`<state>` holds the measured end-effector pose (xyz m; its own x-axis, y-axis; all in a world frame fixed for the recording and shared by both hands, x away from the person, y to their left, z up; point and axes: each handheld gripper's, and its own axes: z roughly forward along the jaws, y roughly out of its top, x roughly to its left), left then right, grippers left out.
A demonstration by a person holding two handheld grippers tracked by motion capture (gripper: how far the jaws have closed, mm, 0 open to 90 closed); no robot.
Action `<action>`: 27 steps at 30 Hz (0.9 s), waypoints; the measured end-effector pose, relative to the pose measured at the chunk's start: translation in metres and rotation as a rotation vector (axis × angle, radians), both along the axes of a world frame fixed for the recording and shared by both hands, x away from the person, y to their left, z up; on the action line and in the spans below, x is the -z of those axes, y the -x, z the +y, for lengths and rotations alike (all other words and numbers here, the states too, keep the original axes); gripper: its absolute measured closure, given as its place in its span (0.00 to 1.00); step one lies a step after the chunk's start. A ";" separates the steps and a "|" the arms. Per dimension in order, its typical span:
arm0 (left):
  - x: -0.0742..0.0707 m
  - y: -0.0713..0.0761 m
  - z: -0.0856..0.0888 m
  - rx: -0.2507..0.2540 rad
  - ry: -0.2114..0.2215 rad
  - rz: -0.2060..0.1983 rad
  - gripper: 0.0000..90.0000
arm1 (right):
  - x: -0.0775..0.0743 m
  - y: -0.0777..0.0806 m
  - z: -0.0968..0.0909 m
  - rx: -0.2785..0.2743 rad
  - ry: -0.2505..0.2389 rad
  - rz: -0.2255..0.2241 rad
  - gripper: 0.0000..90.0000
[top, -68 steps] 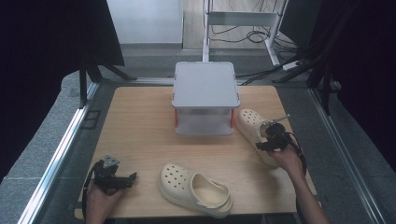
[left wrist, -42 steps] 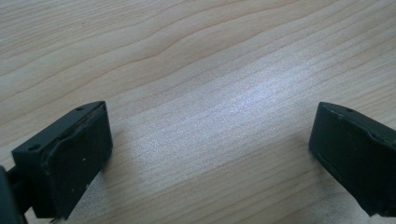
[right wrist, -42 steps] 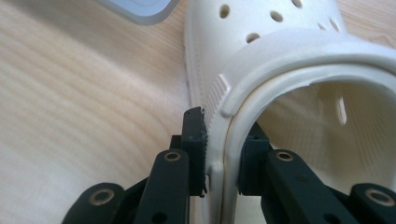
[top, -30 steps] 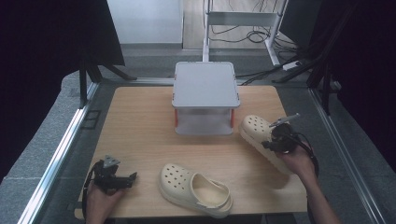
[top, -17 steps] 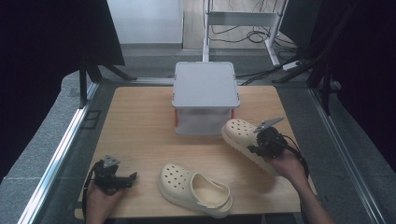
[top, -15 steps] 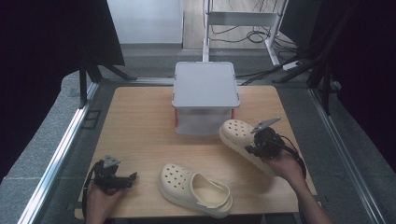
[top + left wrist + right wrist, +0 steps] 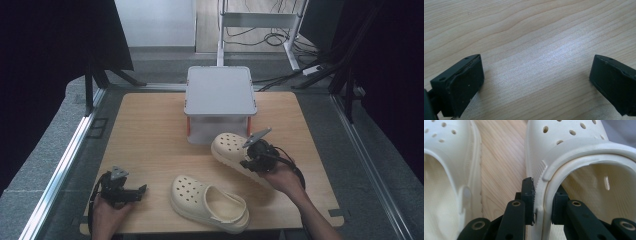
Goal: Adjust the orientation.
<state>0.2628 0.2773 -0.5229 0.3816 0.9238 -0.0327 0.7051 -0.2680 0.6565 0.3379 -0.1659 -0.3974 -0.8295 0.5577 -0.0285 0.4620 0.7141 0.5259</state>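
In the high view there are two cream clogs, one lidded grey box and two hand-held grippers on one wooden table (image 7: 150,125). The right gripper (image 7: 250,159), held in the person's right hand (image 7: 281,176), clamps the side wall of the held clog (image 7: 231,150), whose toe points away from the gripper toward the grey box (image 7: 219,104) just beyond it. The second clog (image 7: 209,202) lies flat on the table to the left of that gripper and nearer the person, well apart from the box. The left gripper (image 7: 136,192), in the left hand (image 7: 107,210), rests near the table's front left corner, with the second clog off to its right and clear of it.

In the left gripper view, the left gripper (image 7: 536,82) has its two black jaws spread wide over bare wood grain, with nothing between them.

In the right gripper view, the right gripper (image 7: 542,202) has its two jaws closed on the rim of the held clog (image 7: 574,147), one jaw outside the wall and one inside the opening. The second clog (image 7: 446,152) lies to the left of the jaws, a strip of table between the two clogs.
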 end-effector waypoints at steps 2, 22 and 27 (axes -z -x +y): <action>0.000 0.000 0.000 0.000 0.000 0.000 0.00 | 0.002 0.000 0.009 -0.019 0.003 0.003 0.85; 0.000 0.000 0.000 -0.001 0.004 0.003 0.00 | 0.030 0.013 0.080 -0.154 0.030 0.029 0.85; 0.000 0.000 0.000 -0.001 0.004 0.002 0.00 | 0.040 0.013 0.082 -0.148 0.051 0.040 0.85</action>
<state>0.2625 0.2769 -0.5230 0.3810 0.9238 -0.0367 0.7063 -0.2652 0.6563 0.3249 -0.0835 -0.4369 -0.9037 0.4278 -0.0193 0.3694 0.8015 0.4703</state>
